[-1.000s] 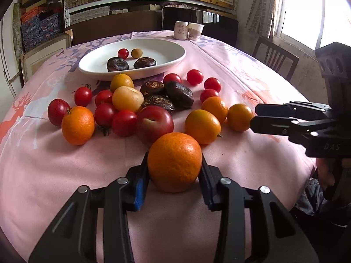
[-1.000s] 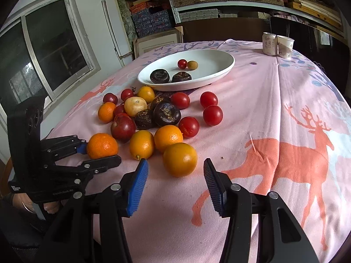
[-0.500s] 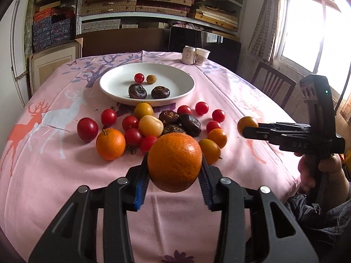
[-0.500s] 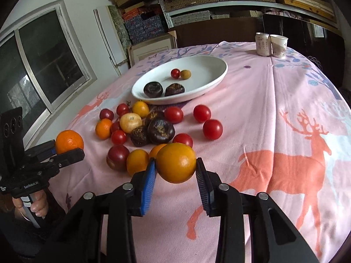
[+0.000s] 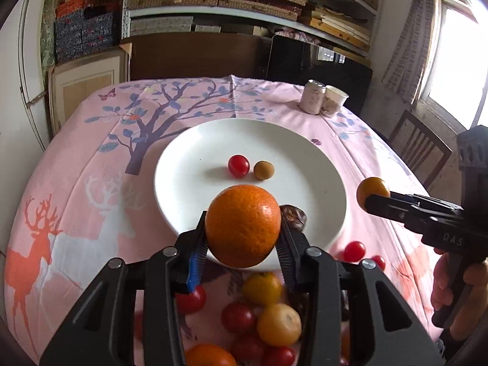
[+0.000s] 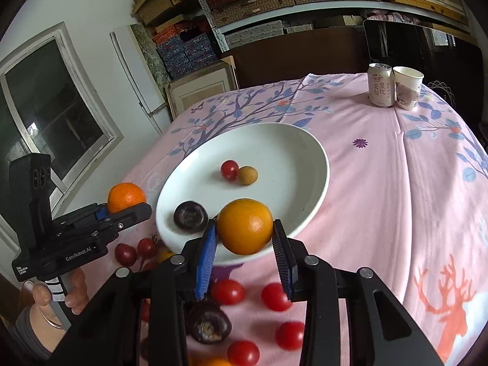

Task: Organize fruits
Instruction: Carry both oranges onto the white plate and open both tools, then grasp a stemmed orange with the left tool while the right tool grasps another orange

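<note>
My left gripper point(image 5: 242, 241) is shut on a large orange point(image 5: 243, 225), held in the air over the near rim of the white plate point(image 5: 189, 183). My right gripper point(image 6: 245, 244) is shut on a smaller yellow-orange fruit point(image 6: 245, 226), also raised above the plate's near edge point(image 6: 317, 183). In the plate lie a cherry tomato point(image 6: 229, 169), a small tan fruit point(image 6: 247, 175) and a dark fruit point(image 6: 190, 216). Each gripper shows in the other's view: the right one point(image 5: 373, 196) at the plate's right, the left one point(image 6: 128, 204) at its left.
Loose tomatoes, orange and dark fruits point(image 5: 277, 323) lie on the pink tablecloth point(image 6: 396, 183) below the grippers. A drink can point(image 6: 379, 84) and a paper cup point(image 6: 407, 87) stand at the far edge. A chair point(image 5: 418, 149) is at the right; shelves fill the back wall.
Both grippers have lifted their fruit off the cloth and carried it forward to the plate. The right gripper closed on its yellow-orange fruit at the start.
</note>
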`<move>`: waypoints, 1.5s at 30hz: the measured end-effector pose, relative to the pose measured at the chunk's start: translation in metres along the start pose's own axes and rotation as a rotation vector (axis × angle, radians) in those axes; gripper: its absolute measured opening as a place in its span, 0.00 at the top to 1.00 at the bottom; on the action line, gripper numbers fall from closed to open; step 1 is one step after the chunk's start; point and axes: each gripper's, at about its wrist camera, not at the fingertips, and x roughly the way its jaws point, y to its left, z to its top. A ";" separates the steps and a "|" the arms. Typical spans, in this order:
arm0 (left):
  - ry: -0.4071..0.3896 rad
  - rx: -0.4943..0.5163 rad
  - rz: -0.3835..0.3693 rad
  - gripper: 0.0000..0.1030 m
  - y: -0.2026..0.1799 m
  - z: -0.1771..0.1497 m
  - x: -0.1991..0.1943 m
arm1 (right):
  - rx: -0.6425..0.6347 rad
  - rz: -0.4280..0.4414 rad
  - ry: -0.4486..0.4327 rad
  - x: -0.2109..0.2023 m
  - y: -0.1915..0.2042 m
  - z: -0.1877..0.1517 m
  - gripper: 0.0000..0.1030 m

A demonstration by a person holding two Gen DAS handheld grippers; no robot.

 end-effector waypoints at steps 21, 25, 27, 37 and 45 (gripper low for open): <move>0.023 0.060 0.039 0.22 0.011 -0.092 -0.081 | 0.104 0.060 -0.081 -0.055 -0.023 -0.099 0.43; 0.069 0.117 0.120 0.22 0.017 -0.124 -0.076 | 0.126 0.077 -0.105 -0.064 -0.028 -0.110 0.43; 0.084 0.138 0.147 0.22 0.017 -0.133 -0.071 | 0.119 0.065 -0.092 -0.061 -0.028 -0.112 0.43; 0.123 0.188 0.159 0.59 0.003 -0.128 -0.033 | 0.100 0.070 -0.088 -0.063 -0.027 -0.117 0.43; -0.035 0.145 0.108 0.59 0.007 -0.130 -0.064 | -0.111 0.140 -0.012 -0.063 0.006 -0.132 0.48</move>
